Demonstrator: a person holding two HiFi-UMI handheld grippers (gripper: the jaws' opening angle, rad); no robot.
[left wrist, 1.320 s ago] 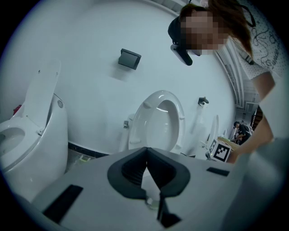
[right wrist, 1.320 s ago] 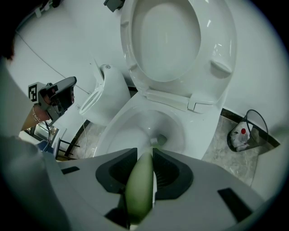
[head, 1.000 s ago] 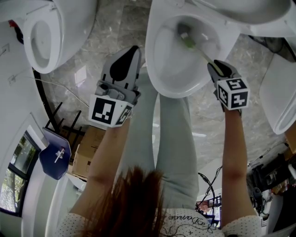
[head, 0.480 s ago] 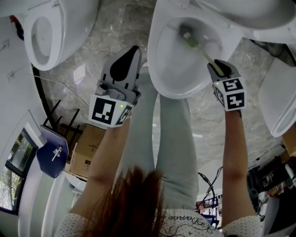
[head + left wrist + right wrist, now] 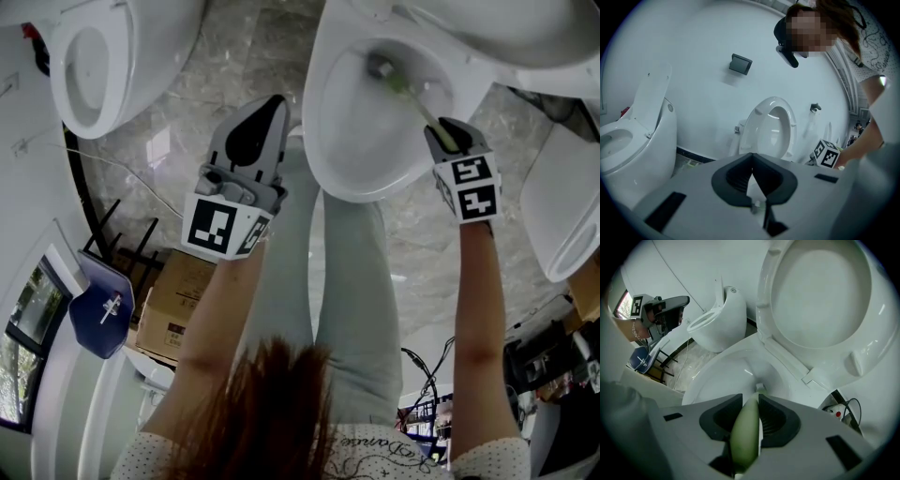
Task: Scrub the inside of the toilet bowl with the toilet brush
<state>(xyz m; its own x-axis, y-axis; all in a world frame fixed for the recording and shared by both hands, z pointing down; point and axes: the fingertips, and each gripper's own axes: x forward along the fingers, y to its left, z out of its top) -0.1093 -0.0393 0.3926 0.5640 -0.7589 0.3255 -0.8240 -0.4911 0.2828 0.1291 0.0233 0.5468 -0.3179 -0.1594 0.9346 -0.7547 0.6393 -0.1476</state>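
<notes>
Head view, right gripper: the right gripper [image 5: 448,137] is held over the near rim of the toilet bowl [image 5: 323,141], its jaws pointing into the bowl.
Head view, brush: the toilet brush [image 5: 403,89] runs from those jaws down into the bowl; its head lies against the inner wall on the far side.
Head view, left gripper: the left gripper [image 5: 263,106] is held above the marble floor [image 5: 187,122], just left of the bowl and apart from it.
Head view, surroundings: a second toilet [image 5: 89,66] stands at the upper left, a third toilet [image 5: 553,206] at the right edge, and a cardboard box [image 5: 173,309] lies by the person's left arm.

Left gripper view, jaws: together at the tips, with nothing between them.
Left gripper view, beyond: a toilet with its seat raised stands against the white wall, and the right gripper's marker cube [image 5: 827,153] shows at the right.

Right gripper view, jaws: clamped on the pale green handle [image 5: 746,432] of the brush, which passes between the two dark pads.
Right gripper view, brush head: the white brush head [image 5: 760,387] sits low inside the bowl, touching the porcelain.
Right gripper view, seat: the raised seat [image 5: 820,291] stands upright behind the bowl.
Right gripper view, left side: the left gripper appears at the far left, near the second toilet.
</notes>
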